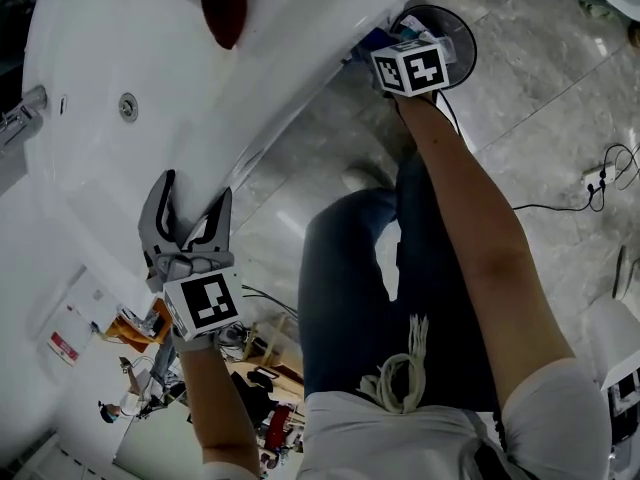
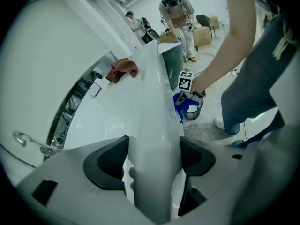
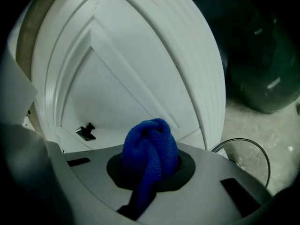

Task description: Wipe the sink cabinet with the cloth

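The right gripper (image 3: 152,170) is clamping the bunched blue cloth (image 3: 151,142) and facing it toward the white cabinet door (image 3: 140,69), ready for wiping; the left gripper (image 1: 195,193) is straddling the countertop edge (image 2: 157,125), jaws apart, probably steadying.

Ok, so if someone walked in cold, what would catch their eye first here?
Probably the bright blue cloth bunched in the right gripper, jaws shut on it, close in front of the white panelled cabinet door. Then the left gripper, jaws open astride the rim of the white counter, and a dark red rag lying on that counter further along.
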Available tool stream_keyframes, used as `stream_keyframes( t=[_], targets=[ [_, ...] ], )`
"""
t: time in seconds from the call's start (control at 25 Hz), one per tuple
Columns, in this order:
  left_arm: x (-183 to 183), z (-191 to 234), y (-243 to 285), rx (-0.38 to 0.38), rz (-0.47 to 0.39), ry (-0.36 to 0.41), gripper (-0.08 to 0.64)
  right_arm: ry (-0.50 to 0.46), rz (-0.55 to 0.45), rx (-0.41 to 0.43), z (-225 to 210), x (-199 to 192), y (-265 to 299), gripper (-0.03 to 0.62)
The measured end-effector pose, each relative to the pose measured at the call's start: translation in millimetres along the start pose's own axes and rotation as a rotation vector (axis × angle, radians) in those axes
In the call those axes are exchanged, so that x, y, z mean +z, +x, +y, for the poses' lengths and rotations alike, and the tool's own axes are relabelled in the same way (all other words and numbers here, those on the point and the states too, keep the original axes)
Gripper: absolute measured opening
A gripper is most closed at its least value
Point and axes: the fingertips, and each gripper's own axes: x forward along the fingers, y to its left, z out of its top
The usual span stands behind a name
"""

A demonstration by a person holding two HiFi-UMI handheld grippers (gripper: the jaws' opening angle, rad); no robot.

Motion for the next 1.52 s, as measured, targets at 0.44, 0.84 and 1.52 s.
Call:
stream_keyframes(
  t=[0.44,0.84,1.52],
  targets=[
    [1,0,1,-0.004,0.001,-0.004,0.308,-0.04,-0.028,0.063,19,18,-11,0.037],
    [-1,-1,1,-0.009,0.004,-0.003,0.308,0.075,-0.014,0.245,60,6,-3,0.035],
    [-1,1,0,0.001,0.004,-0.006,0.308,0.288,-0.161,0.442,88,37,-36,0.034]
  ],
)
